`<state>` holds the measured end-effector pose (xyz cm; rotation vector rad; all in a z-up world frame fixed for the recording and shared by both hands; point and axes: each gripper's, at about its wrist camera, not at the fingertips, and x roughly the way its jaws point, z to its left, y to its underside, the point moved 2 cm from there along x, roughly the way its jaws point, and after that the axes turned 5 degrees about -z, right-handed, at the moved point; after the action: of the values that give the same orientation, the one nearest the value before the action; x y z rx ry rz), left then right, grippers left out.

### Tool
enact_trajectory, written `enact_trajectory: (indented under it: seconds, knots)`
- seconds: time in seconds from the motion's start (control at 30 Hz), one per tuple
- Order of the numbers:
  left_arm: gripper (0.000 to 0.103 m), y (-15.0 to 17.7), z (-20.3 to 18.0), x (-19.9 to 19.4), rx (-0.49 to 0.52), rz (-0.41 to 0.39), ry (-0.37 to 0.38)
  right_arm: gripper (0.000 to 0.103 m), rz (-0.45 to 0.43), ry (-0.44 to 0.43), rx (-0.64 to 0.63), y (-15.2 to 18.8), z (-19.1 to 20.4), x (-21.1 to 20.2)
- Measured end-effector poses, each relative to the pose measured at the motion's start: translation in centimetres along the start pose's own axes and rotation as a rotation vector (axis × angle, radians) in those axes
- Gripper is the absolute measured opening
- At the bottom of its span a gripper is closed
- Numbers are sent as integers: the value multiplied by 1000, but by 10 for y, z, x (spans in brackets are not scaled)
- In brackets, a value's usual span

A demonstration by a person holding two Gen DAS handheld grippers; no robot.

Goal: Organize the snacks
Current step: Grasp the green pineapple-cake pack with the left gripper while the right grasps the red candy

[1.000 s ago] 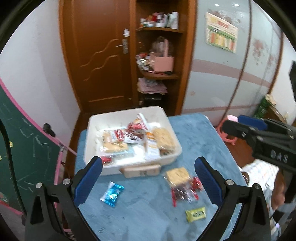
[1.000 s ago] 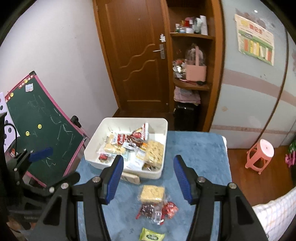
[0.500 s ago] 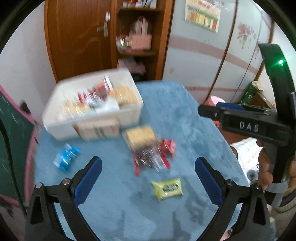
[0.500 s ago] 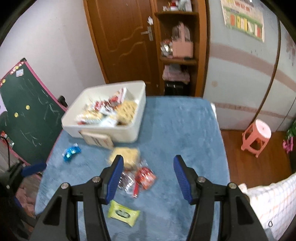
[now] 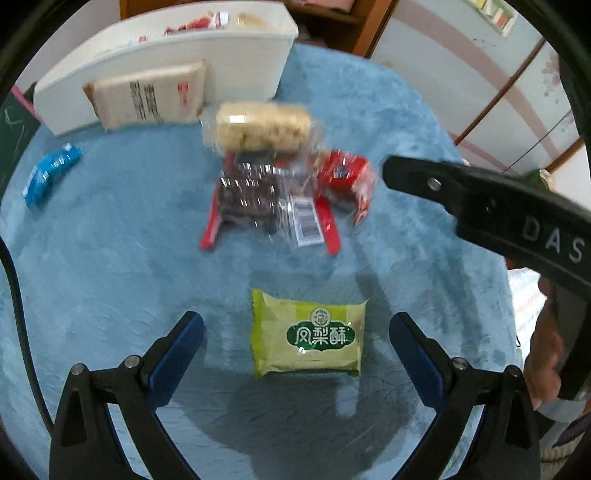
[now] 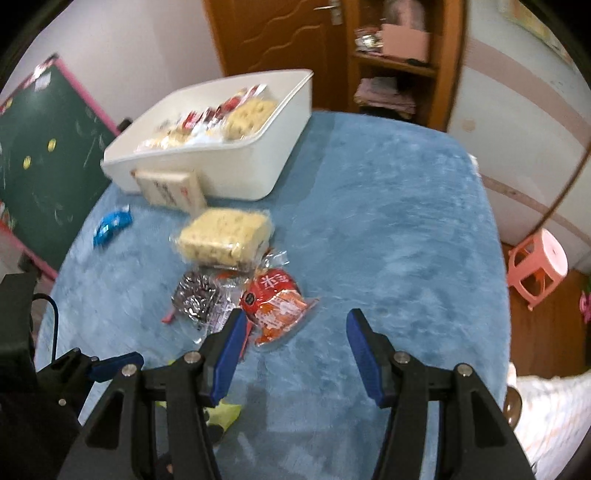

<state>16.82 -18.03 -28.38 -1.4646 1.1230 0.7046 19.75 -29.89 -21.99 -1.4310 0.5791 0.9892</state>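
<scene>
Trouble, if it comes, will likely start with the green packet (image 5: 308, 334), which lies flat on the plush blue cover (image 5: 110, 258) well in front of the white bin (image 5: 236, 55). The left gripper (image 5: 295, 343) hovers above it with its jaws wide open, one blue pad on each side and neither touching. A flat, slick wrapper on deep pile gives the pads little edge to catch; I judge they could skid over the top, or pinch the fabric along with the packet.

The right gripper (image 6: 295, 341) hangs with its jaws open and nothing between them, over bare cover just beside the red packet (image 6: 275, 302). Its dark arm already crosses the right of the left wrist view, so the two tools could knock together if both close in on the same patch.

Between the green packet and the bin sits a loose cluster: a pale puffed-rice cake (image 5: 262, 125) nearest the bin, a dark foil snack (image 5: 247, 194) and the red packet in front of it. A tan packet (image 5: 147, 94) leans against the bin's front wall, and a blue candy (image 5: 50, 175) lies apart, off to the bin's left. A careless sweep could scatter these.

Beyond the bin stand a wooden door (image 6: 273, 33), open shelves (image 6: 399, 62), a green chalkboard (image 6: 44, 147) and a pink stool (image 6: 537, 260).
</scene>
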Motion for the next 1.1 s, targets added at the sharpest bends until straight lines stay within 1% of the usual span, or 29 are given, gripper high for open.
enact_trajectory:
  seconds: [0.07,0.2,0.27,0.3,0.33,0.4,0.43,0.47,0.5,0.53,0.57,0.6,0.63,0.7,0.77,0.8,0.87,0.93,1.1]
  knots:
    - [100,2,-1,6,0,15,-8,57,14,-9,-38,-1,3,12]
    - [100,5,-7,9,7,1,-34,57,45,-12,-102,-3,8,34]
    - [100,7,-8,10,8,-5,-45,57,65,-50,-112,-3,10,43]
    - [99,7,-8,11,9,-10,-49,57,71,-53,-117,-3,11,46]
    - [98,8,-8,11,8,-17,-54,57,68,-47,-126,-2,12,49]
    - [92,6,-6,12,1,-31,-72,57,61,-33,-158,1,15,52]
    - [85,6,-5,9,1,-40,-87,57,51,-30,-163,2,15,51]
    - [78,8,-4,6,4,-47,-91,56,42,-32,-158,3,15,50]
    - [73,8,-4,4,7,-55,-87,56,40,-35,-149,4,14,49]
    - [62,8,-5,1,12,-60,-82,56,37,-35,-143,6,13,48]
    - [58,6,-6,0,18,-63,-85,49,36,-40,-129,7,12,46]
    - [57,6,-6,-1,23,-63,-86,48,43,-53,-115,8,11,45]
    - [56,7,-7,-2,29,-63,-92,42,42,-55,-102,9,10,43]
    - [54,6,-7,-3,32,-64,-90,41,40,-51,-64,11,8,38]
    - [51,6,-8,-2,33,-61,-81,34,24,-55,-20,15,7,31]
    - [50,6,-8,-2,32,-59,-77,33,17,-51,-7,16,6,29]
    - [50,10,-5,-7,38,-54,-73,31,-1,-42,33,20,4,23]
    - [50,12,-2,-11,39,-53,-73,31,-16,-44,70,24,2,18]
    - [50,21,6,-25,29,-54,-73,29,-43,-69,164,35,-5,6]
